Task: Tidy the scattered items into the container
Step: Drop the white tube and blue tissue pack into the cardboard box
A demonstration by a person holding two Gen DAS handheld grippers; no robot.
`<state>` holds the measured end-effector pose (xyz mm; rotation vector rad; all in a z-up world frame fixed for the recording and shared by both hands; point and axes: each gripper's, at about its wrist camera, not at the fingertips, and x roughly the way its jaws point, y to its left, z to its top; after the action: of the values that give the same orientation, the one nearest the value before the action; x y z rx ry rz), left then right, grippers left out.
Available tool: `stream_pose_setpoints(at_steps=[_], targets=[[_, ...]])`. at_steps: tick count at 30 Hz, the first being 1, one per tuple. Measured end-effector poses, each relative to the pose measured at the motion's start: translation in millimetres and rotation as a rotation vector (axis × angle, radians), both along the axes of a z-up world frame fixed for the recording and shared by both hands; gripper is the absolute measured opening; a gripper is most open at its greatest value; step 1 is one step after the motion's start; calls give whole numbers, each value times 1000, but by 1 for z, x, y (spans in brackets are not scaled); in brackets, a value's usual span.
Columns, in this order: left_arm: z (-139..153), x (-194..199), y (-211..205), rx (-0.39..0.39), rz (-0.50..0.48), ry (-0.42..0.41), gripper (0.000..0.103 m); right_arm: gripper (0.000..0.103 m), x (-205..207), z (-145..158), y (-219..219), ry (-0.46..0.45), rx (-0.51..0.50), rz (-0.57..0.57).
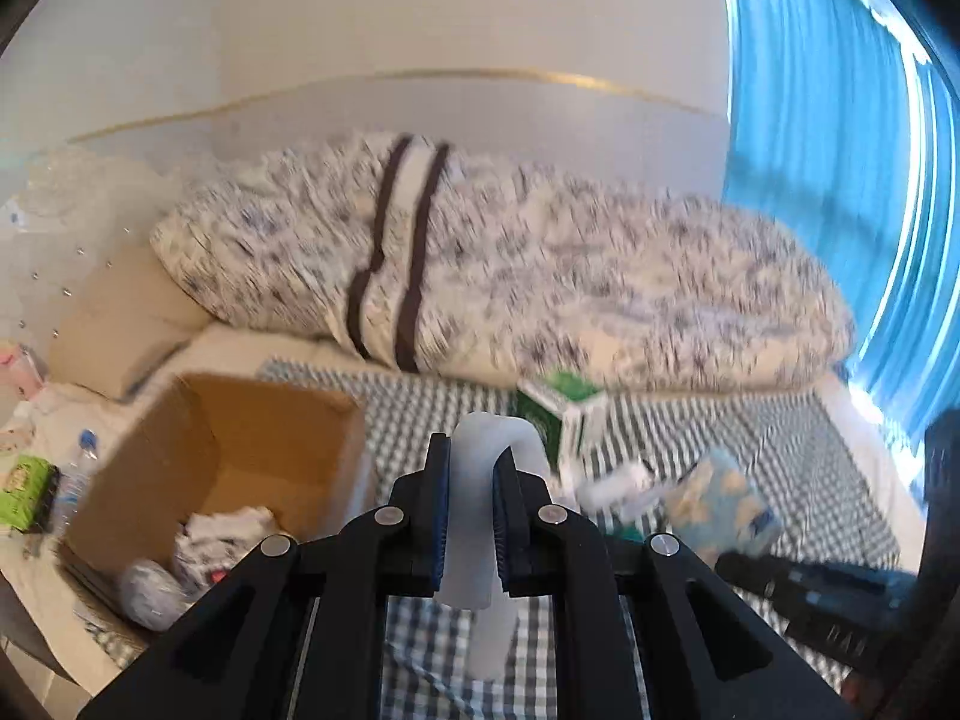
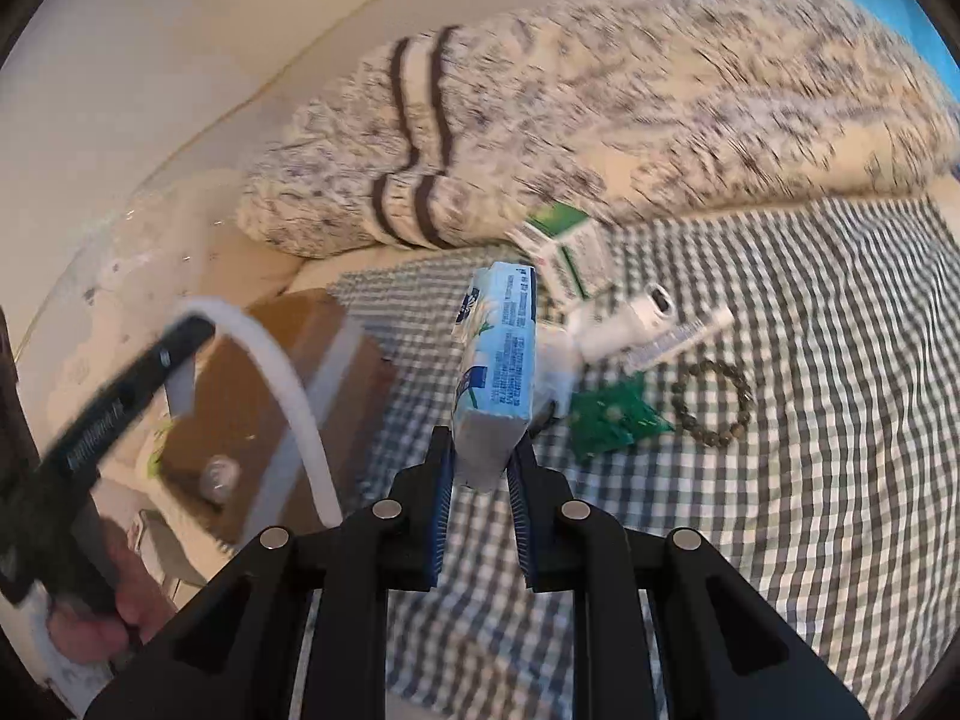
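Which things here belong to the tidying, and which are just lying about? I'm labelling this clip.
Job: cardboard box, white hose in left claw, tissue pack in right claw, green carton, bead bracelet, white tube.

Lying about: rolled duvet, curtain.

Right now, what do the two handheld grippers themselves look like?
Both the left gripper and the right gripper are matte black angular linkages with round silver pivot pins and blue ribbed finger pads. White lettering, too blurred to read, runs along the left gripper's side.
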<state>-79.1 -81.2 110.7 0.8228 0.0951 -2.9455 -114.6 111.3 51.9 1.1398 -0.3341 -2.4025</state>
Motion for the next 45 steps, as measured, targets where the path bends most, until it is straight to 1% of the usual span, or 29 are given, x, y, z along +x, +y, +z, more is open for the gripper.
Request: stream_pose_setpoints(at_steps=[4,7,10,12,14,17,20,22,23,24,25,26,27,28,29,30,33,36,40,43,45], targets=[[35,16,-20,-40,55,65,12,18,14,28,-30,56,12,62],[54,24,-39,-55,81,92,13,18,22,48,-62,92,14,124],[62,31,-65,-55,119,96,13,18,26,61,-99,114,27,193],[60,34,-85,-42,148,82,13,18,23,60,-131,96,16,251],[49,33,-109,-32,177,45,13,18,19,52,-157,69,16,298],[23,30,-141,-14,225,-14,13,18,9,26,-202,16,55,355],[-8,23,-167,-10,269,-76,13,18,3,-2,-236,-36,101,377],[-30,17,-183,4,286,-121,13,19,-1,-19,-248,-64,125,372],[-40,13,-188,8,286,-144,14,23,-2,-26,-254,-72,142,370],[-48,10,-191,7,282,-164,21,44,-2,-35,-259,-83,172,366],[-54,8,-192,-2,276,-182,28,59,-2,-39,-261,-89,189,358],[-60,7,-191,-17,277,-199,50,64,-2,-39,-259,-92,181,355],[-65,6,-189,-38,288,-214,80,64,0,-38,-256,-89,169,347],[-68,6,-188,-44,299,-216,89,65,1,-36,-253,-82,173,338],[-69,9,-187,-26,294,-202,95,67,2,-33,-251,-63,201,316],[-68,11,-185,-7,276,-187,95,69,5,-28,-244,-32,225,288],[-58,16,-173,1,247,-163,97,69,10,-12,-224,-2,211,265],[-43,17,-160,-3,240,-140,102,72,12,2,-199,27,201,229],[-31,22,-146,18,251,-137,103,72,20,14,-166,48,201,178],[-28,30,-130,11,246,-139,103,72,28,18,-133,58,176,133],[-28,38,-113,13,222,-131,103,72,35,21,-103,64,155,82]])
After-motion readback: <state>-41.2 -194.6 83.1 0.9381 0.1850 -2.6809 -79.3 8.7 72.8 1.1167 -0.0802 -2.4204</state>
